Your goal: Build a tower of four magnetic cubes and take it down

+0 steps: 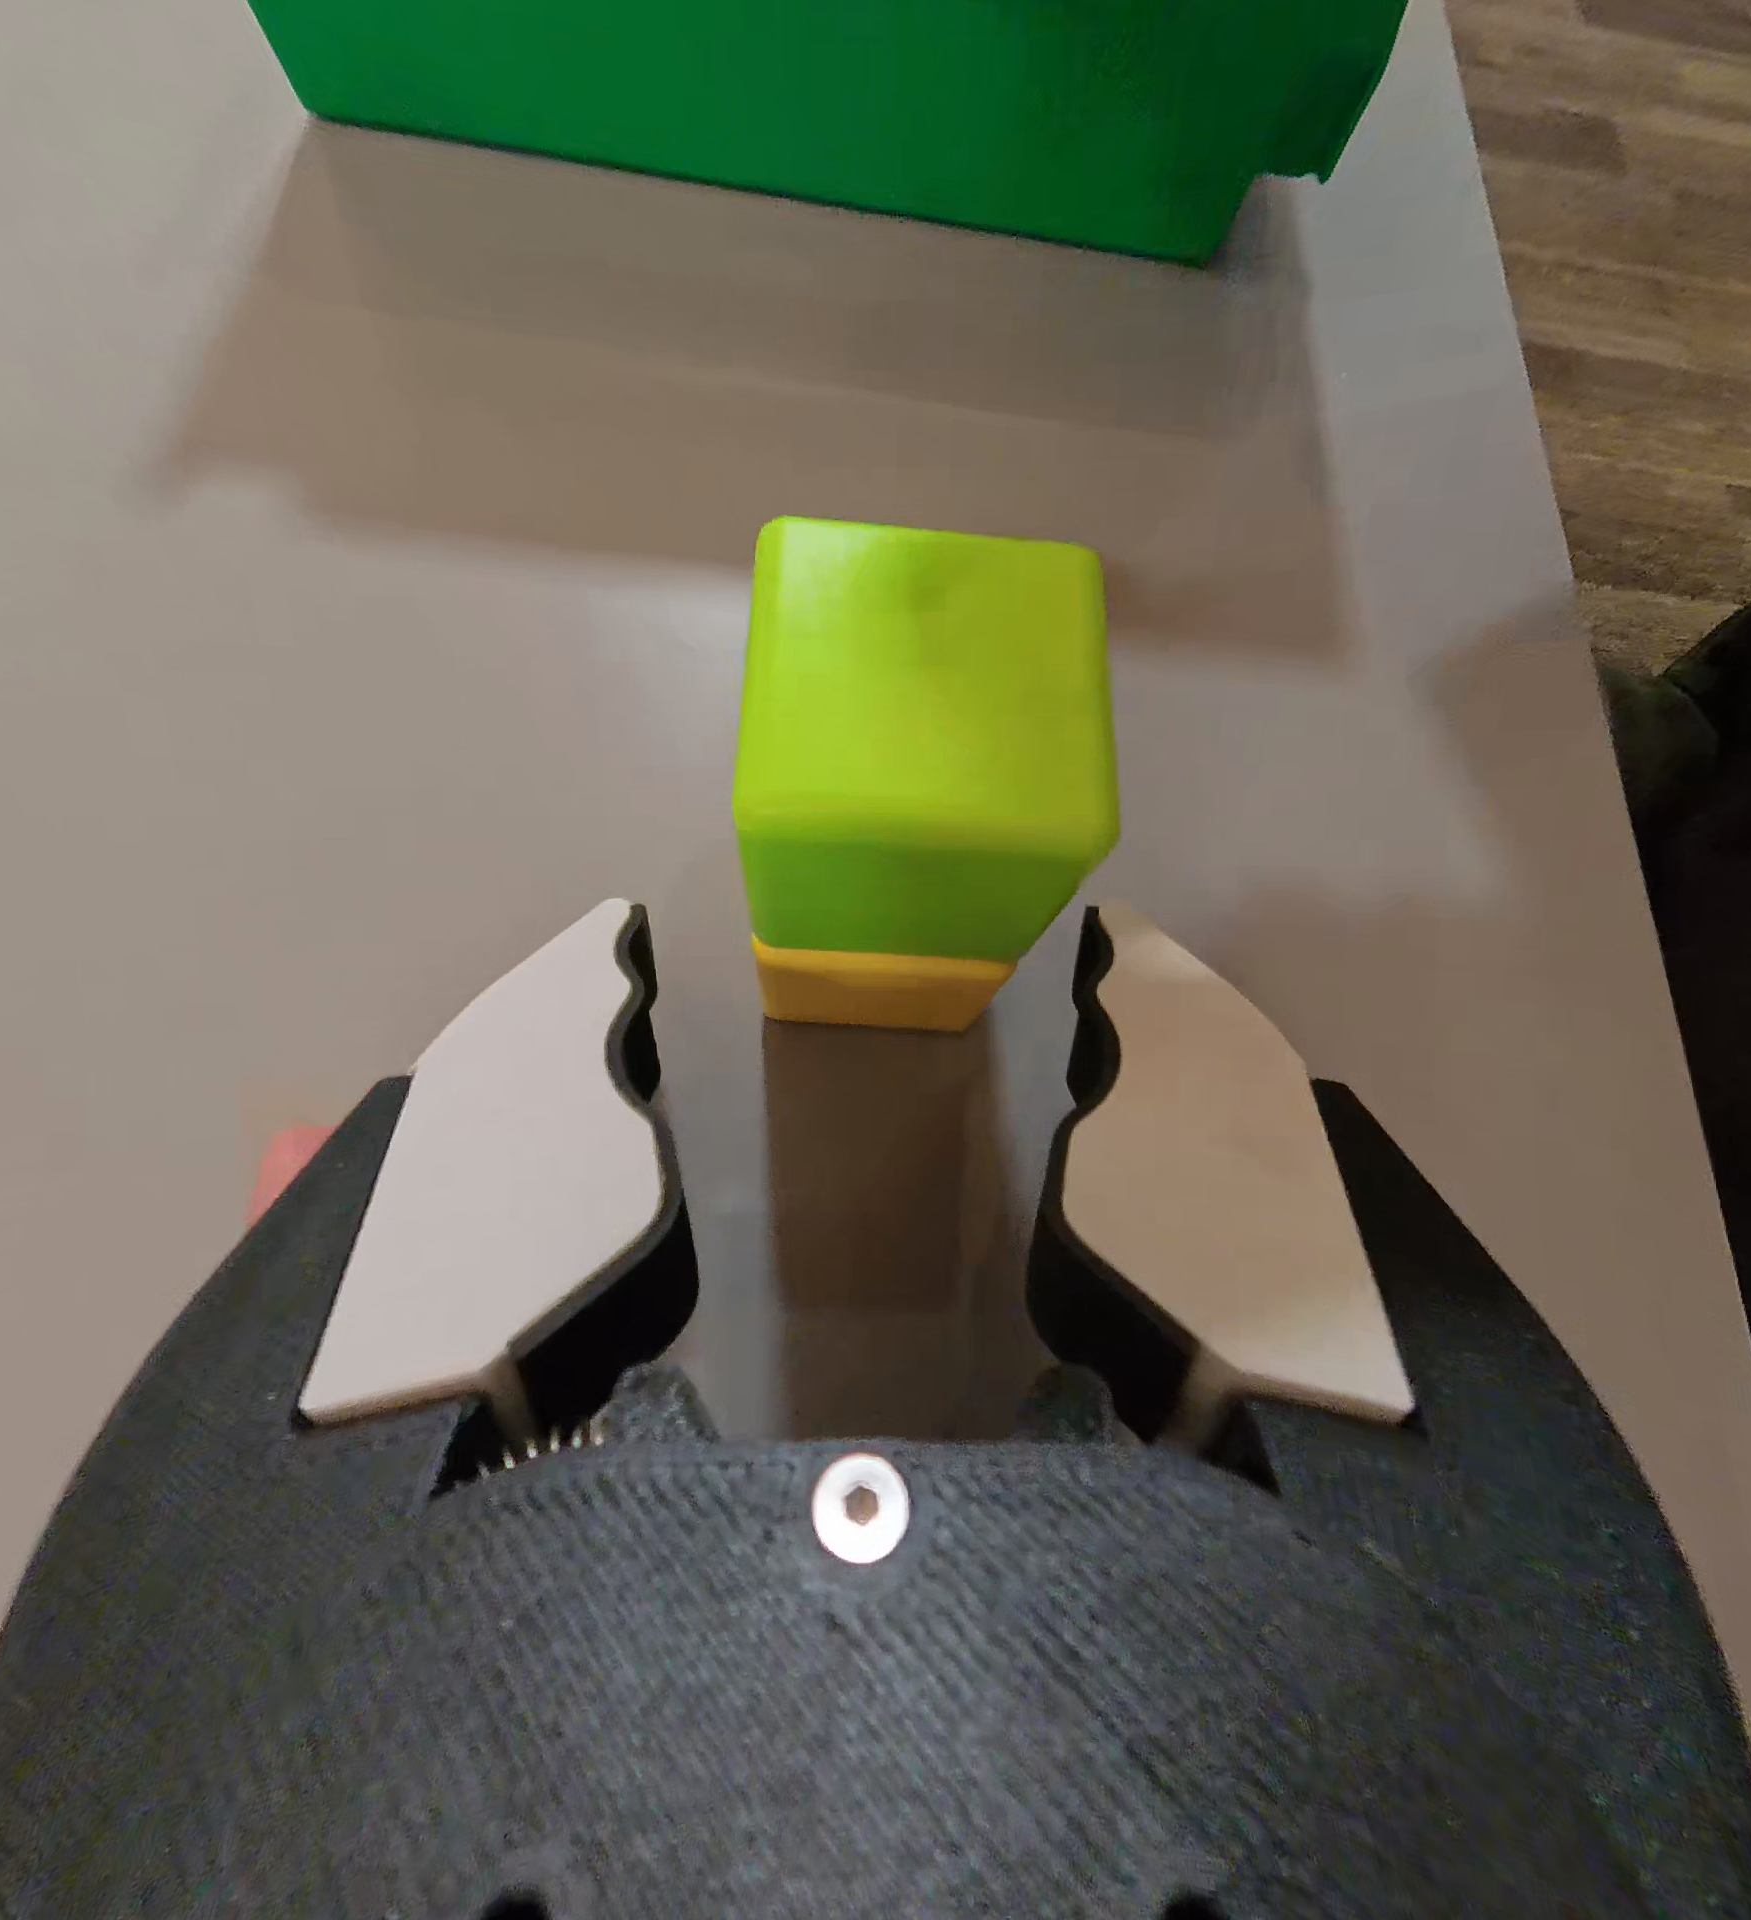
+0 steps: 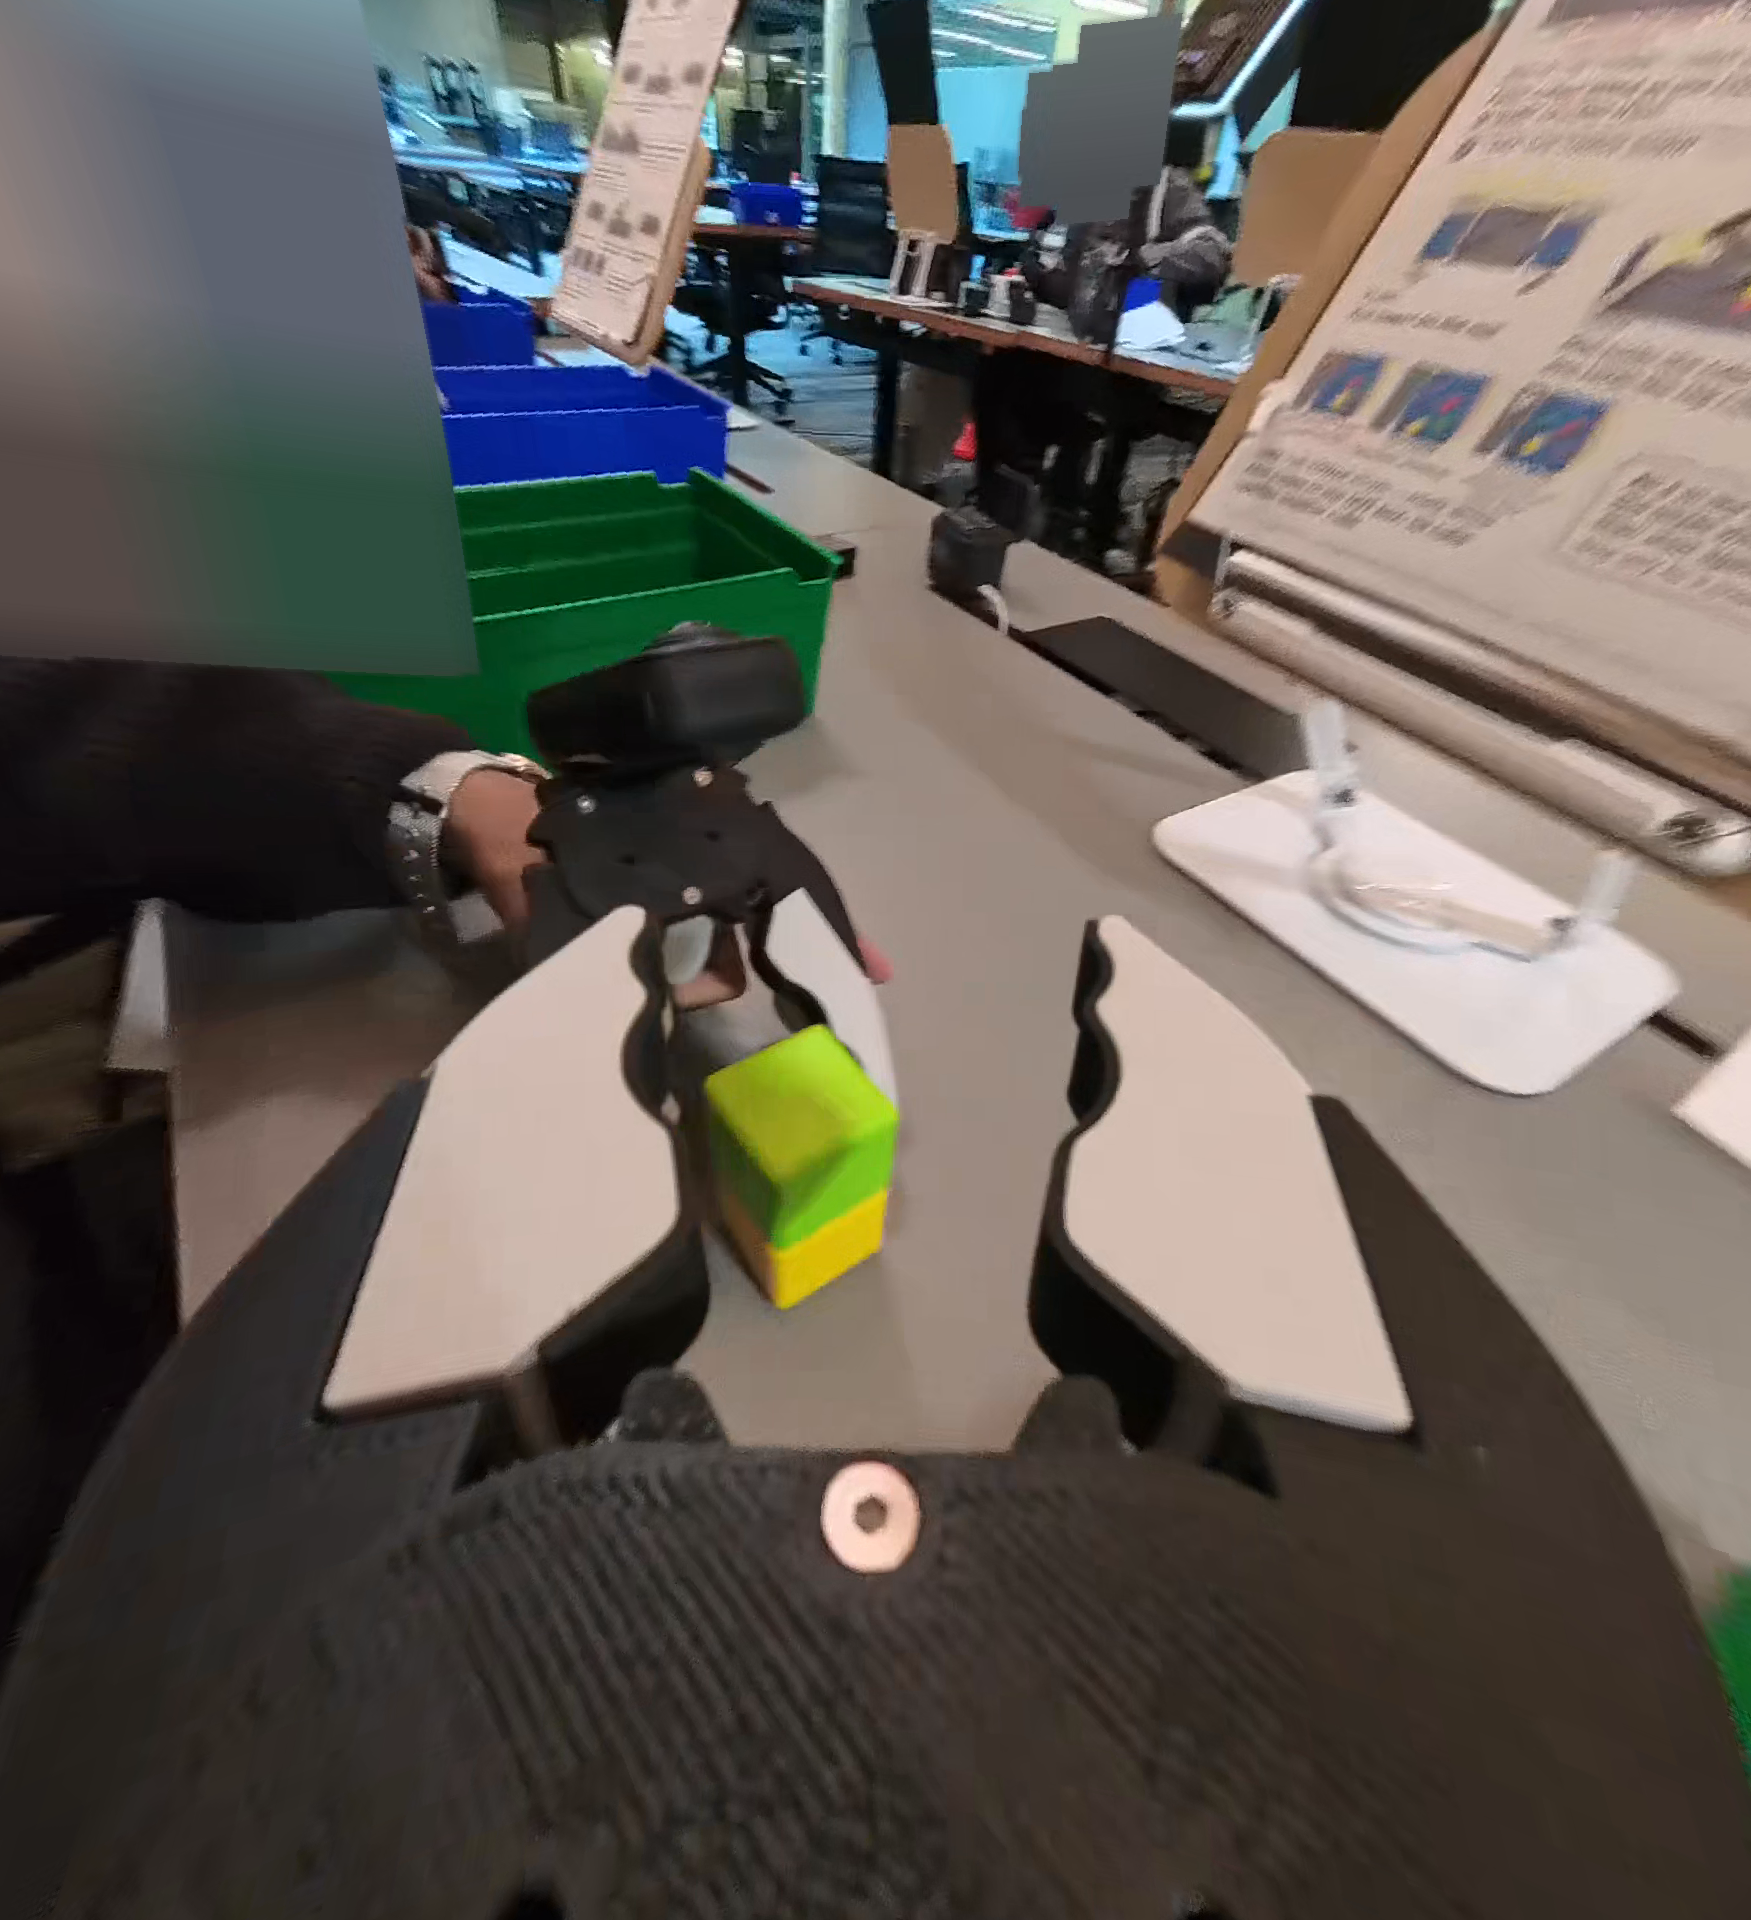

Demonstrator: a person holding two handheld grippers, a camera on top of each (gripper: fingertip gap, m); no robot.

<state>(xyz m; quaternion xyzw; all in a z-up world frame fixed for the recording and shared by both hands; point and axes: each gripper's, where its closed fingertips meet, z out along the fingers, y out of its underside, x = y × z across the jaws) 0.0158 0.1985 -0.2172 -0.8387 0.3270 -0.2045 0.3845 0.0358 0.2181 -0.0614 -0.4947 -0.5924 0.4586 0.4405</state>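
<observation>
Both claws spread apart, nothing clamped in either.

Left gripper [image 1: 866, 935]: jaws straddle empty table [image 1: 435, 623], lime green cube [image 1: 923, 727] just past the tips at 12 o'clock, not touching as far as I can tell. Cube sits on a yellow cube [image 1: 876, 992], two-high stack. In the right wrist view the lime top looks slightly offset from the yellow base, overhanging one edge.

Right gripper [image 2: 866, 956]: empty, off the surface, stack at its 11 o'clock, closer to its left finger [image 2: 528, 1174]. The left gripper shows in this view at 11 o'clock behind the stack, held by a hand [image 2: 486, 842].

Green bin [image 1: 850, 94] at 12 o'clock in the left view, well beyond the stack. White stand [image 2: 1411, 925] at 2 o'clock in the right view, apart from everything.

Risks, my read:
- Stack is loose on loose. Any finger brushing the lime cube sideways likely slides it off the yellow one.
- Offset top means less margin; a nudge toward the overhang side tips it.
- Left tips are level with the seam between cubes. Closing there could pinch both unevenly and twist them apart.
- Two grippers converging on one small stack: finger-to-finger collision possible.
- Motion blur in both views, so contact state is uncertain.
</observation>
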